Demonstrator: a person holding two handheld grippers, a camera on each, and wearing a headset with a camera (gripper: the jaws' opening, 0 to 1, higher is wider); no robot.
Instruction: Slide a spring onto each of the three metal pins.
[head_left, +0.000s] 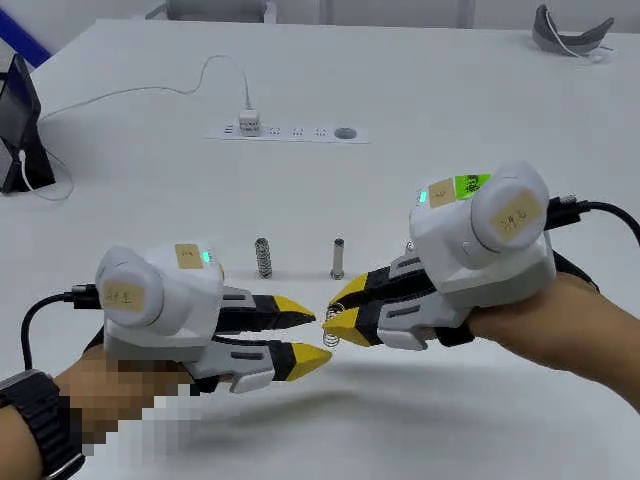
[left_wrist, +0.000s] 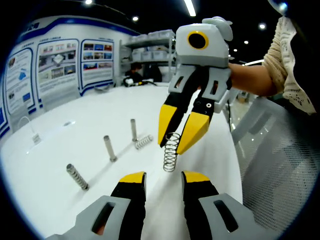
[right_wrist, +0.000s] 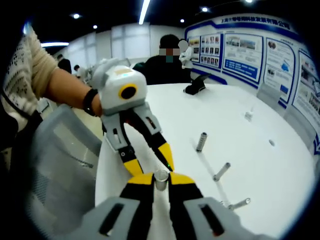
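Pinched by its top coils in the right gripper (left_wrist: 172, 146): a bright wire spring (left_wrist: 170, 157), open-wound, hanging straight down below the yellow tips, above the bench (head_left: 480, 120) toward its near edge. Shows end-on in the right gripper view as a small steel ring between the jaws. Facing it tip to tip, the left gripper (head_left: 312, 338), jaws a moderate way apart, holding nothing.

Just behind the tips, well in from every edge of the bench, a row of upright metal pins: nearest the left edge a pin with a spring on it (head_left: 263, 258), next a bare pin (head_left: 338, 258), then a third pin (left_wrist: 133, 130) with a loose spring (left_wrist: 143, 141) lying just beside its foot.

Plenty of bare white top around the row. Toward the far edge, a power strip (head_left: 287, 132) with a white plug (head_left: 249, 123) and cable. At the left edge, a dark stand (head_left: 18, 120). At the far right corner, a grey curved object (head_left: 570, 32). Beyond the near edge, a mesh chair back (left_wrist: 280, 165).

Paper labels (head_left: 188, 256) on both gripper bodies, handwriting too small to read. Same for the wall posters (left_wrist: 55, 65).
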